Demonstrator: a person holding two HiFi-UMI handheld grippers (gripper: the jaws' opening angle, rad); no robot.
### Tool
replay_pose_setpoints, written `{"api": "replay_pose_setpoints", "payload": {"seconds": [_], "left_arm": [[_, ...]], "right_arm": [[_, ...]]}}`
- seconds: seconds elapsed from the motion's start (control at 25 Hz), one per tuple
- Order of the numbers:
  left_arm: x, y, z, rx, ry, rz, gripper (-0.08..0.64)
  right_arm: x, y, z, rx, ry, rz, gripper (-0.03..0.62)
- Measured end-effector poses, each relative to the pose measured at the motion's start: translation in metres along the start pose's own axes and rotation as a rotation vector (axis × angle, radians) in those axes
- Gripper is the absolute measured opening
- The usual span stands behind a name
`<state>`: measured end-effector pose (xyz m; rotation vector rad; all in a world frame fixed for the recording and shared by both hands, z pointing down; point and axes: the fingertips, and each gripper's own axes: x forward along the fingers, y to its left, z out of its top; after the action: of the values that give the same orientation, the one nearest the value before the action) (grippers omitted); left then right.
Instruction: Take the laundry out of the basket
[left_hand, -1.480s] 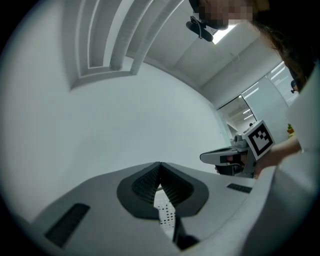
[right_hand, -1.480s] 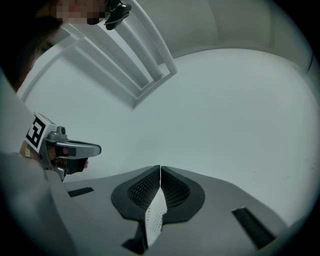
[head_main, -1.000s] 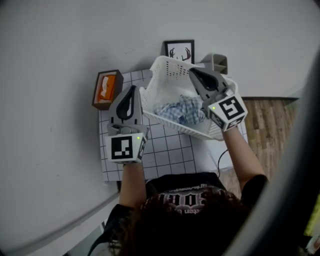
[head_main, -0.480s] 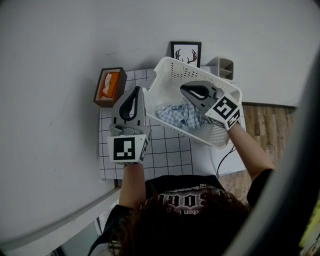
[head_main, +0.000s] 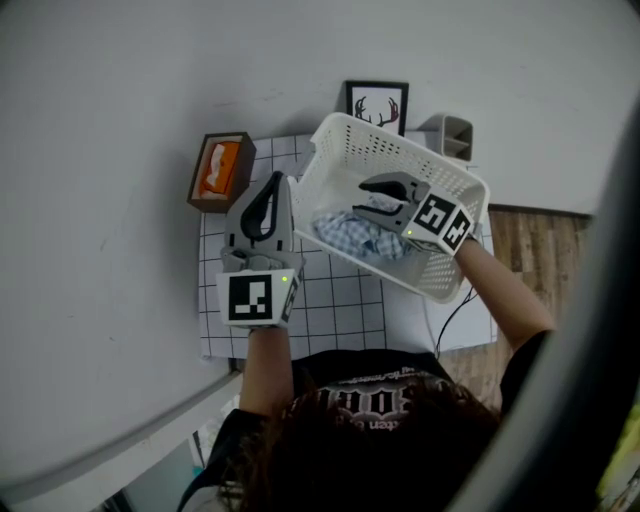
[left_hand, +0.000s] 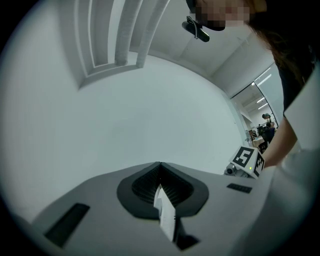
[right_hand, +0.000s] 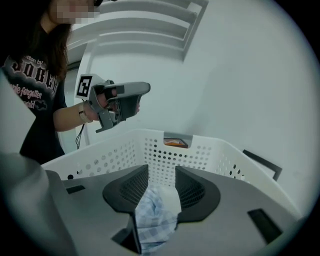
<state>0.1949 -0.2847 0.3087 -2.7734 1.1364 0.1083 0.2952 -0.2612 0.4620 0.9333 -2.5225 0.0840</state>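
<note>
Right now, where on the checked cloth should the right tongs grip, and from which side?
Probably the cloth's bunched top fold, coming from above, since the basket's walls block the sides. The right tongs have just been opening, and the cloth lies between the jaws, not yet pinched.

A wooden tissue box (head_main: 221, 170) is sitting at the back left corner of a white gridded table (head_main: 330, 300). A framed antler picture (head_main: 376, 100) is standing against the wall, a grey holder (head_main: 449, 137) just beside it.

A framed antler picture (head_main: 377, 103), tissue box (head_main: 220, 170) and checked tablecloth (head_main: 340, 300) suggest a home-like corner.
</note>
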Motion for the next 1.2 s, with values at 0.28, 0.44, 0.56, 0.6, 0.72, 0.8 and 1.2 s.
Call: {"api": "replay_pose_setpoints", "payload": {"seconds": [0.28, 0.44, 0.56, 0.6, 0.72, 0.8, 1.2], "left_arm": [[0.004, 0.003, 0.0, 0.0, 0.003, 0.003, 0.0], [0.005, 0.004, 0.004, 0.005, -0.019, 0.005, 0.0], [0.006, 0.006, 0.005, 0.014, -0.021, 0.004, 0.0], [0.006, 0.006, 0.005, 0.016, -0.02, 0.004, 0.0], [0.005, 0.006, 0.002, 0.011, -0.009, 0.002, 0.0], [0.005, 0.006, 0.001, 0.003, -0.004, 0.001, 0.0], [0.0, 0.006, 0.006, 0.014, -0.011, -0.005, 0.0]], "right_arm": [[0.015, 0.008, -0.043, 0.011, 0.189, 0.085, 0.287], [0.021, 0.01, -0.064, -0.006, 0.27, 0.085, 0.358], [0.024, 0.012, -0.084, -0.009, 0.352, 0.101, 0.399], [0.025, 0.014, -0.09, 0.004, 0.378, 0.11, 0.408], [0.025, 0.017, -0.111, 0.026, 0.46, 0.121, 0.431], [0.023, 0.017, -0.124, 0.017, 0.518, 0.12, 0.433], [0.026, 0.028, -0.144, -0.015, 0.597, 0.161, 0.43]]}}
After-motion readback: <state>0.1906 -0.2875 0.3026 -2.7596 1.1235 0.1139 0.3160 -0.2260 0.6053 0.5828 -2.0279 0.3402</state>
